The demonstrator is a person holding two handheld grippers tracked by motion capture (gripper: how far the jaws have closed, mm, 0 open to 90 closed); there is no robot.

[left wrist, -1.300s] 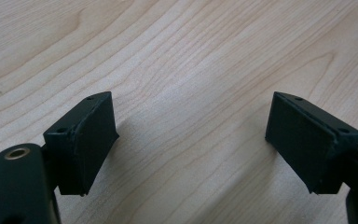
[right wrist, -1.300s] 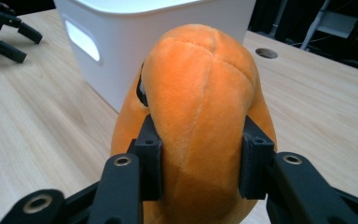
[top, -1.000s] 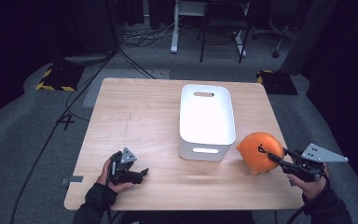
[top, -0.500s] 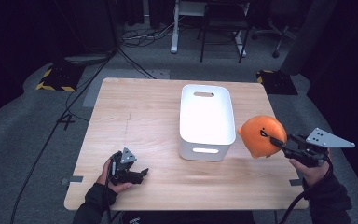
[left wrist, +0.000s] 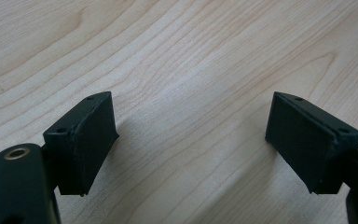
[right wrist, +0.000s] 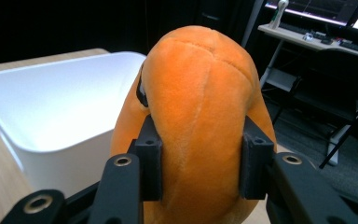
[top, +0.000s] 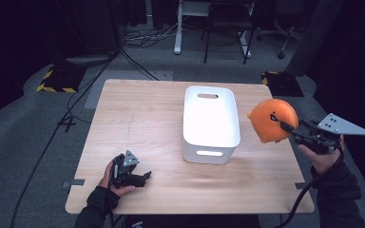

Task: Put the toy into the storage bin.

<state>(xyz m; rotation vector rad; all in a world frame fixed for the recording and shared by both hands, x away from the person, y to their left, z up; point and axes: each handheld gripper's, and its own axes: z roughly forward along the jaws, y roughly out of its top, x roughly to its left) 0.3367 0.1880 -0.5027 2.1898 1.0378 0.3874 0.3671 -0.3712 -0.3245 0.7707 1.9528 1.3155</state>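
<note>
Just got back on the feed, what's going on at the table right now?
A person is working with a gripper in each hand. The right gripper is shut on an orange plush toy, held in the air just right of the white bin, which looks empty from what the right gripper view shows. The left gripper rests open on the wooden table near its front left, holding nothing.

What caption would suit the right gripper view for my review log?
Right gripper fingers pinch an orange plush toy beside an empty white bin.
</note>
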